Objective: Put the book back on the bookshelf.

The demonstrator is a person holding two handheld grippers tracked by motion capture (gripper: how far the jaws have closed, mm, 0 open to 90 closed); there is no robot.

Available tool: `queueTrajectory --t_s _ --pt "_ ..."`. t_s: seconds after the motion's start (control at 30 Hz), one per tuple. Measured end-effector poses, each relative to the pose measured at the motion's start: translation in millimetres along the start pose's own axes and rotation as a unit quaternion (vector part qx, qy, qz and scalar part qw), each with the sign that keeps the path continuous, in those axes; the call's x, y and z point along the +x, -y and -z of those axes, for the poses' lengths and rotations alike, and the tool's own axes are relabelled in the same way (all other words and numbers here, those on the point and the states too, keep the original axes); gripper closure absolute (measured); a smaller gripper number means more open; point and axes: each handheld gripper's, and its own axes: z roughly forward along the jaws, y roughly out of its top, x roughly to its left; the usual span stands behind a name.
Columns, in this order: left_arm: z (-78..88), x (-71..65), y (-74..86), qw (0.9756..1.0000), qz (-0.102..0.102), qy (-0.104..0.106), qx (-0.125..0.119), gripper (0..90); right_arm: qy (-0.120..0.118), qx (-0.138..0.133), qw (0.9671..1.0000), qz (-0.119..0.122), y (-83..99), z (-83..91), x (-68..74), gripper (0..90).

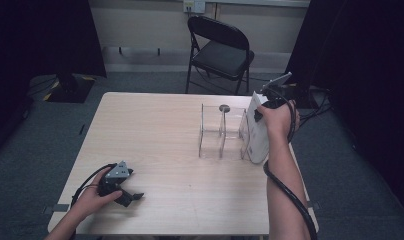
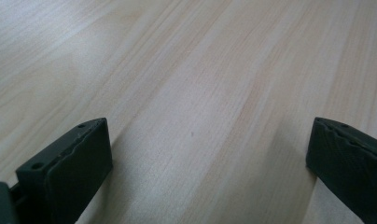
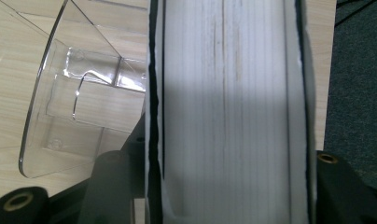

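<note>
Right hand-held gripper [image 3: 228,205] pinches white book [image 3: 224,107] beside empty clear organizer [image 1: 222,132].

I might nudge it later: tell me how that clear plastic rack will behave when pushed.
The clear rack looks thin-walled and light, so it would probably slide easily on the smooth table. Its tall upright dividers suggest it may tip if pushed high. The white book beside it could block it.

High view overhead, claw views close
</note>
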Motion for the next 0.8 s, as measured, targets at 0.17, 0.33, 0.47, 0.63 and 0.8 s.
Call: queueTrajectory --t_s 0.17,0.33,0.47,0.63,0.8 --pt "0.1 -0.1 0.0 1.0000 0.000 -0.003 0.001 0.0 0.001 0.003 1.0000 0.003 0.4 2.4 0.5 45.0" --pt "0.0 0.0 0.0 1.0000 0.000 0.000 0.000 0.0 -0.004 0.006 1.0000 0.005 2.2 4.4 0.5 40.2" --pt "0.0 -0.2 0.0 1.0000 0.000 -0.003 0.000 0.0 -0.007 -0.001 0.9999 0.008 4.8 7.0 -0.6 40.0" --pt "-0.6 0.6 -0.6 1.0000 -0.004 0.003 0.001 0.0 -0.010 0.000 0.9999 0.007 9.2 9.1 -2.6 38.6" --pt "-0.8 0.4 -0.6 1.0000 -0.003 0.003 0.001 0.0 -0.014 -0.004 0.9999 0.009 11.6 12.6 -2.6 37.3"
